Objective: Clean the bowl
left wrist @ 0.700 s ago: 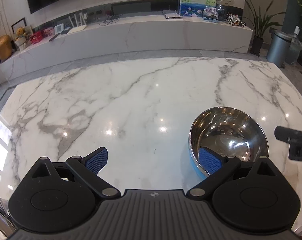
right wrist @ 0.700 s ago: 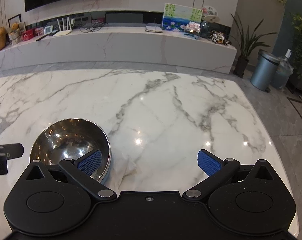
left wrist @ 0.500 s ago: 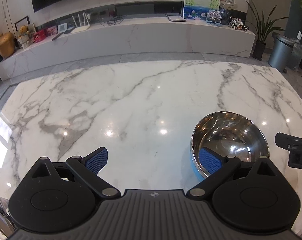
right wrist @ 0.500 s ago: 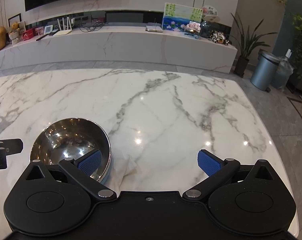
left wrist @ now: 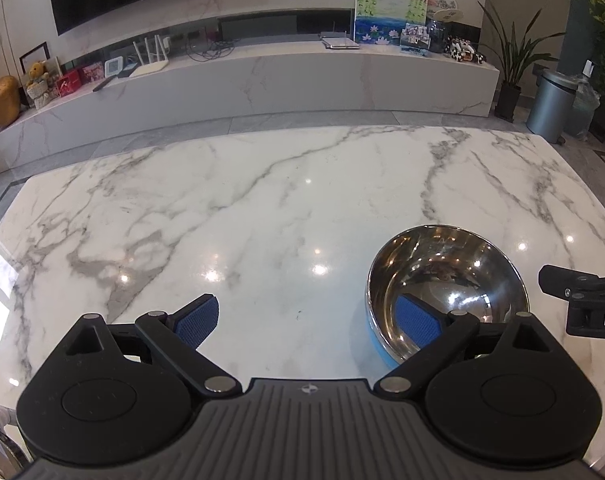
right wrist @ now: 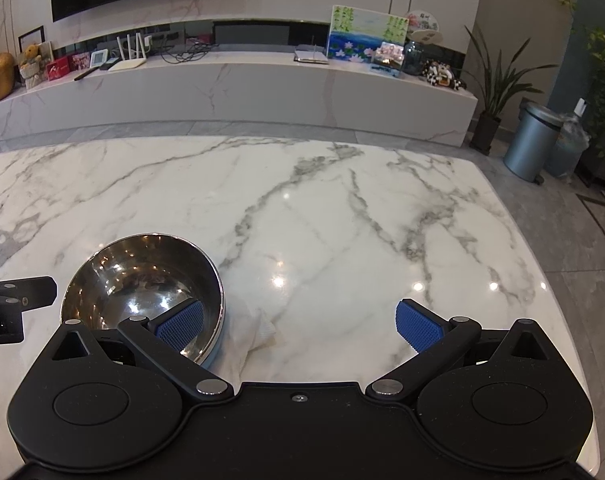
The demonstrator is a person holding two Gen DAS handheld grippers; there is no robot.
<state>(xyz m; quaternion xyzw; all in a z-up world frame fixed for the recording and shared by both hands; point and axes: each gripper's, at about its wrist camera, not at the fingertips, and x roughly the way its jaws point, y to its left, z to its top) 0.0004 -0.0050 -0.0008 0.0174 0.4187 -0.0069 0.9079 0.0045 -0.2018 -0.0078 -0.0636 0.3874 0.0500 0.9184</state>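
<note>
A shiny steel bowl [left wrist: 446,284] with a blue outer base sits on the white marble table [left wrist: 262,208]; it also shows in the right wrist view [right wrist: 142,280]. A white crumpled cloth [right wrist: 250,330] lies on the table just right of the bowl. My left gripper [left wrist: 306,320] is open and empty, with the bowl behind its right finger. My right gripper [right wrist: 300,322] is open and empty above the cloth, with the bowl behind its left finger. Each gripper's black body shows at the edge of the other's view.
The table's right edge [right wrist: 542,280] drops to a grey floor. Beyond the far edge stands a long marble console [right wrist: 230,88] with small items, a plant [right wrist: 494,92] and a metal bin [right wrist: 532,140].
The left wrist view has pulled back and tilted up a little, so the bowl sits slightly lower in it. The right gripper has barely moved. Both stay open.
</note>
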